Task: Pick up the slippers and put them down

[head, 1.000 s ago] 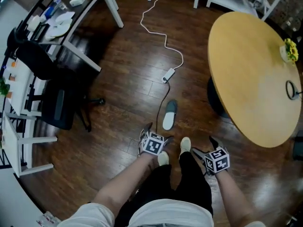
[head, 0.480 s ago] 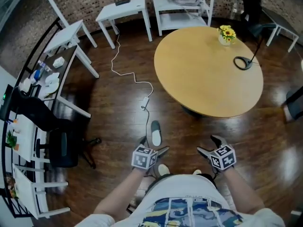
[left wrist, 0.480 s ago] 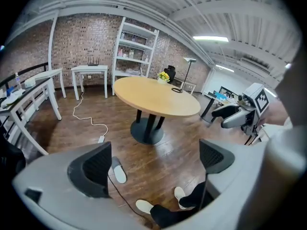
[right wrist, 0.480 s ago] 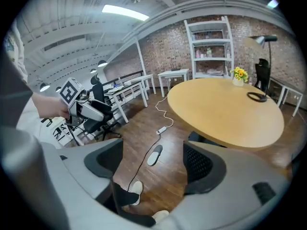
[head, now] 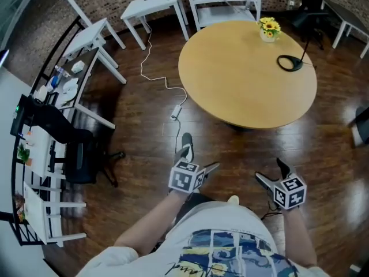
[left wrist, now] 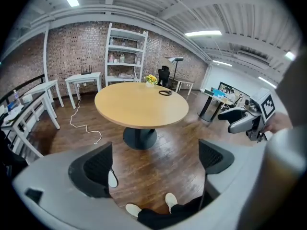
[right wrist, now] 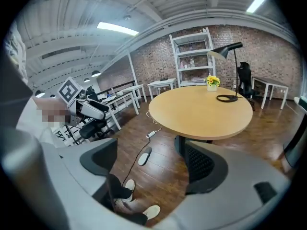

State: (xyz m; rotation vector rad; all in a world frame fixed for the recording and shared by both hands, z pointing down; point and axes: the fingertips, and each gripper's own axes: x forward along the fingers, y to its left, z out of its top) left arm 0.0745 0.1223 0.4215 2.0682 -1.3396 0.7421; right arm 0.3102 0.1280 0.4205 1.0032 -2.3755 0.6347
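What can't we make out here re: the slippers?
- Head view: near end of the slipper hidden behind the left gripper.
- Left gripper view: same slipper mostly behind that gripper's own jaw pad.
- A second loose slipper: shows in no view.
- Items on the shelf: too small.

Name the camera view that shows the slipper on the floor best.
The right gripper view: the slipper lies there whole, with nothing in front of it. The head view shows it from above, but small. The left gripper view catches only a pale sliver of it, the rest hidden behind a jaw.
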